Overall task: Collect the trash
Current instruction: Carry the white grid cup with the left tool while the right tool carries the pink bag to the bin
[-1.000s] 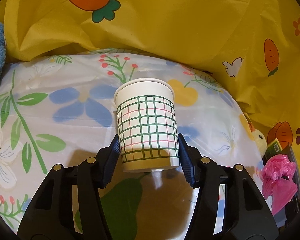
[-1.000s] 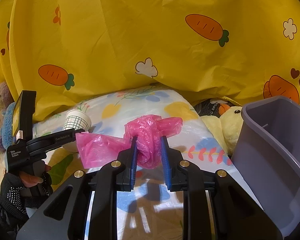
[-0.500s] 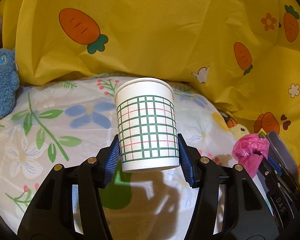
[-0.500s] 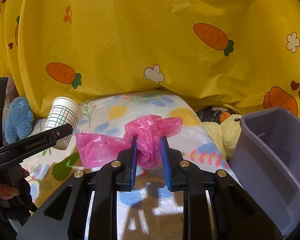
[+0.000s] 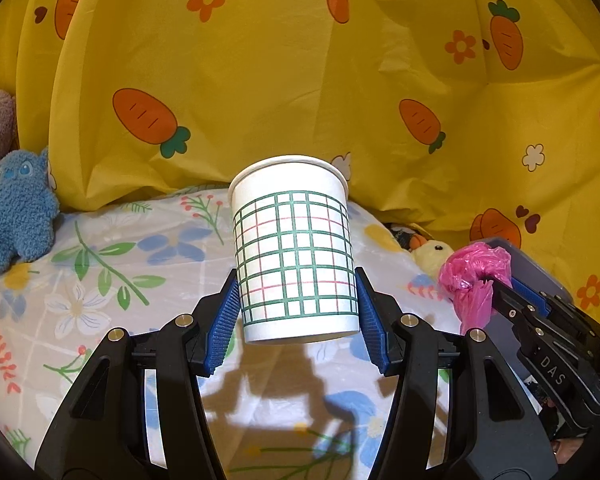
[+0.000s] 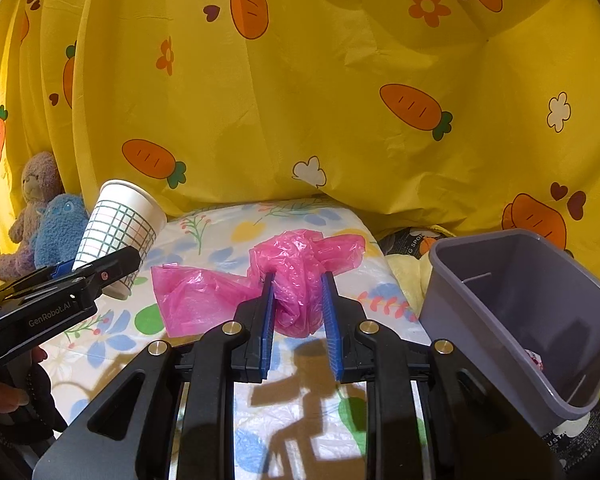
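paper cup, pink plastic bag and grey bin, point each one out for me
paper cup (image 5: 294, 256): left wrist view, on its checked side wall.
pink plastic bag (image 6: 296, 270): right wrist view, on the bunched middle.
grey bin (image 6: 460, 300): right wrist view, on its outer front wall.

Green-checked white cup (image 5: 296, 256), pink bag (image 6: 296, 284)

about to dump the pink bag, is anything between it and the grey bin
Nothing visible. The pink bag, held in the right gripper, hangs just left of the grey bin, whose open mouth faces it with clear space between.
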